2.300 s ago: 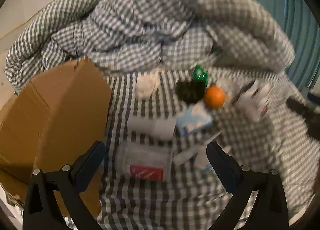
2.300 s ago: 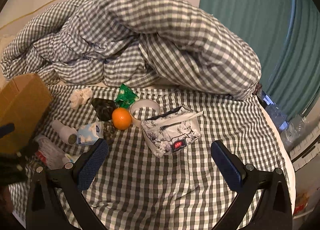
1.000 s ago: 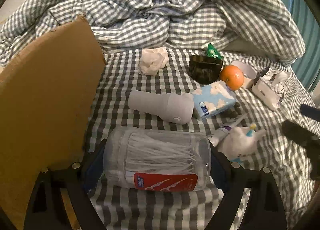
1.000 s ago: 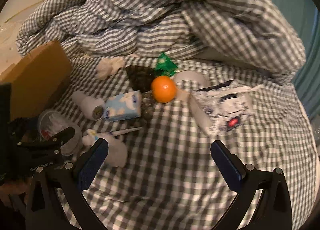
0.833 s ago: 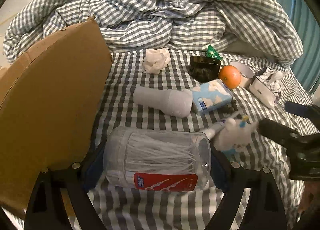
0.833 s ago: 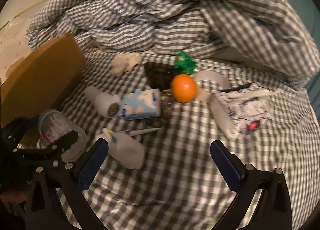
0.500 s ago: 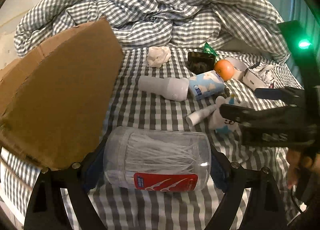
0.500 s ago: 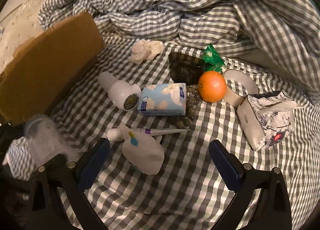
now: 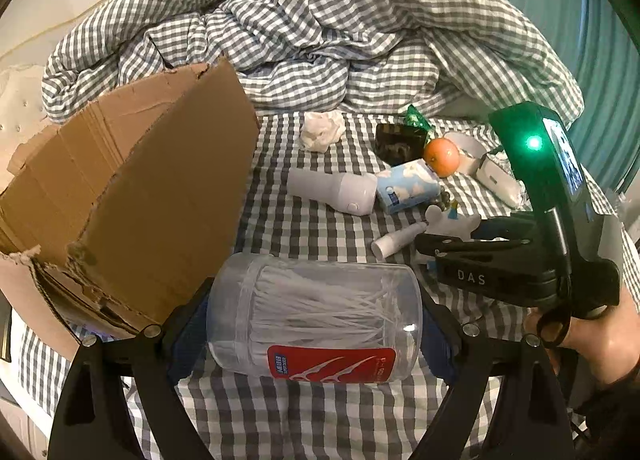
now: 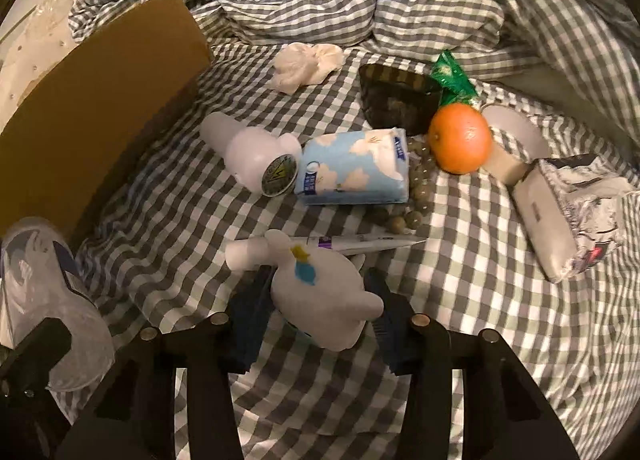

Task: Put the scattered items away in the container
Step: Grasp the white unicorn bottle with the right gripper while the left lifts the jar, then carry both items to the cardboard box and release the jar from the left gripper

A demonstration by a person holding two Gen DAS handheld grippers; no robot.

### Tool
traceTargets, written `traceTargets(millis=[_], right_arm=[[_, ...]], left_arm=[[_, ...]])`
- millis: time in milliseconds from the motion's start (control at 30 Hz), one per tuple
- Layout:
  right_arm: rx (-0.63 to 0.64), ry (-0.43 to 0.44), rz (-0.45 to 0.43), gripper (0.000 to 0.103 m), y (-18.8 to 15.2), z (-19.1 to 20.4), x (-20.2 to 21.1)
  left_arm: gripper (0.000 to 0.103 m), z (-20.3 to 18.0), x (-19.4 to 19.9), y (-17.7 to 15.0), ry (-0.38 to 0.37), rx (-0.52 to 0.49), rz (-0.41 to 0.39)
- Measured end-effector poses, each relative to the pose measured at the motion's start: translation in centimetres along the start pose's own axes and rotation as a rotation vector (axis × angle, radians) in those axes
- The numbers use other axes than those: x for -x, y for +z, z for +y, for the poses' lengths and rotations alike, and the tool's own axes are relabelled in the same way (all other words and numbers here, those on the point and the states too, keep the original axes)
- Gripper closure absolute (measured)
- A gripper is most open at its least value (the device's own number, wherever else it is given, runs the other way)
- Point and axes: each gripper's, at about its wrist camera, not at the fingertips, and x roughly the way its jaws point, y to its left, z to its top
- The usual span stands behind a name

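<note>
The left claw [image 9: 314, 324] is clamped across a light, slippery clear plastic jar [image 9: 314, 312] of cotton swabs; its middle suits gripping. The right claw [image 10: 316, 310], jaws just closing, flanks a soft white plush toy [image 10: 320, 296] on the bed; whether the pads press yet, I cannot tell.

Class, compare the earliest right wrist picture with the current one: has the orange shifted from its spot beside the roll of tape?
No. The orange lies against the roll of tape, with the green wrapper just behind, as before; only the camera came closer.

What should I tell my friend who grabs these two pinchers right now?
Left gripper: holds the clear jar of white sticks, lifted beside the cardboard box.
Right gripper: jaws have just been closing around the white plush toy on the bed.
Done: no item seen in the box yet.
Left: drop both in, then orange, tissue pack, white bottle, tube, beads, pouch.
</note>
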Motion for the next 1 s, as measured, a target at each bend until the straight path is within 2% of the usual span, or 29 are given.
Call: traceTargets(millis=[233, 467, 767, 1000], right_arm=[[-0.03, 0.001, -0.056, 0.057, 0.4, -0.6, 3.0], [-0.035, -0.017, -0.153, 0.057, 1.1, 0.2, 8.3], [-0.064, -0.04, -0.297, 0.057, 1.7, 1.4, 16.7], [-0.057, -0.043, -0.405, 0.057, 3.0, 3.9, 21.9]], left_arm=[[0.013, 0.2, 1.9, 1.1, -0.003, 0.004, -0.039], [0.013, 0.6, 5.5, 2.8, 0.01, 0.019, -0.104], [0.013, 3.7, 11.5, 5.5, 0.057, 0.067, -0.215], [0.013, 7.8, 16.1, 7.9, 0.123, 0.102, -0.316]])
